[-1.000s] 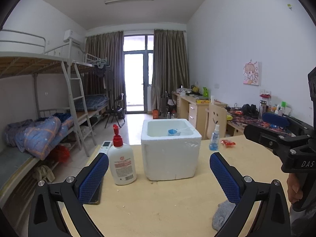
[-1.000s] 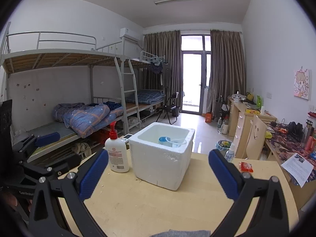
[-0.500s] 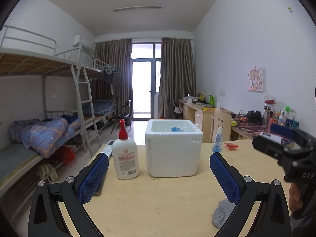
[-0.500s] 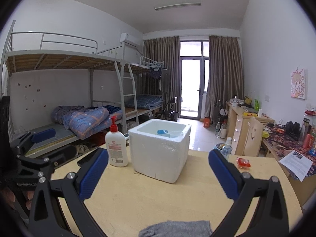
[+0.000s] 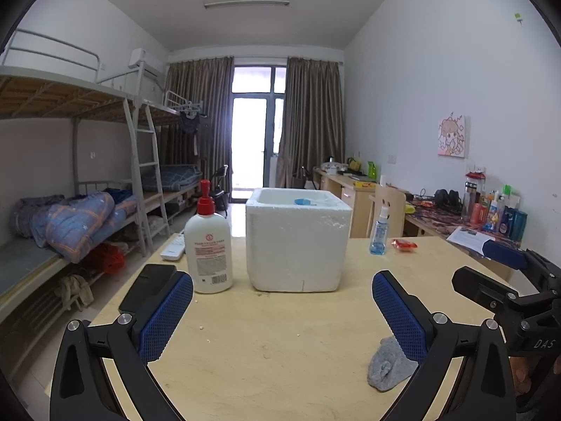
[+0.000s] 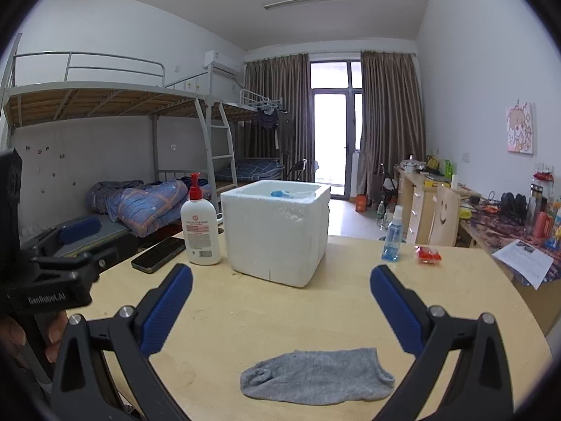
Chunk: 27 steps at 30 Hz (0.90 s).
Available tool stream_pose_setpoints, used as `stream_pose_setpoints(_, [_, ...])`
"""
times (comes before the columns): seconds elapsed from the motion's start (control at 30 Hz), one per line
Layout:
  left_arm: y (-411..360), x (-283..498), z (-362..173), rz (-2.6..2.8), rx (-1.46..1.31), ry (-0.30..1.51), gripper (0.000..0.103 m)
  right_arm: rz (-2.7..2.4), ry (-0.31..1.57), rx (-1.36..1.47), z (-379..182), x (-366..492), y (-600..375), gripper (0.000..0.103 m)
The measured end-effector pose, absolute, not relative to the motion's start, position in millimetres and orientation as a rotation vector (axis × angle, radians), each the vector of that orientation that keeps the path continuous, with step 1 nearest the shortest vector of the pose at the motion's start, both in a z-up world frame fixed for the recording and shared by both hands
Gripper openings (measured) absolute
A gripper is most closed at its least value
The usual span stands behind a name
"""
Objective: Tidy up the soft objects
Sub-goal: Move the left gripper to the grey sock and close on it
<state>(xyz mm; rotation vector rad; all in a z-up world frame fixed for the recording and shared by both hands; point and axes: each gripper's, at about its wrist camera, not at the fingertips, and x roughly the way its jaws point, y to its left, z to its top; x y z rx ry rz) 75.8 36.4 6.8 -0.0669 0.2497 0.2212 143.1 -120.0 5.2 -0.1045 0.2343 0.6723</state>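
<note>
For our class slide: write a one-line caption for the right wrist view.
Open right gripper above a grey sock on the table, foam box beyond.

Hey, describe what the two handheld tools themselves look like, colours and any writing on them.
Both are black, angular frames with silver bolt heads. Each finger carries a blue pad with a fine diamond-grid texture. The left tool reads "GenRobot.AI" in white on its body; the right tool shows white letters "DAS". Bare fingers grip each handle; no sleeves or cables are visible.
</note>
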Motion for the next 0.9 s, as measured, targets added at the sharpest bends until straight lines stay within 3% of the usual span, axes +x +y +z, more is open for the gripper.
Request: stream_pose_setpoints(0.9, [-27.5,136.4,-50.2,-0.124,0.019,0.478,0.102,0.463,0.358,-0.071,-26.4,165.8,-192.2,0.102])
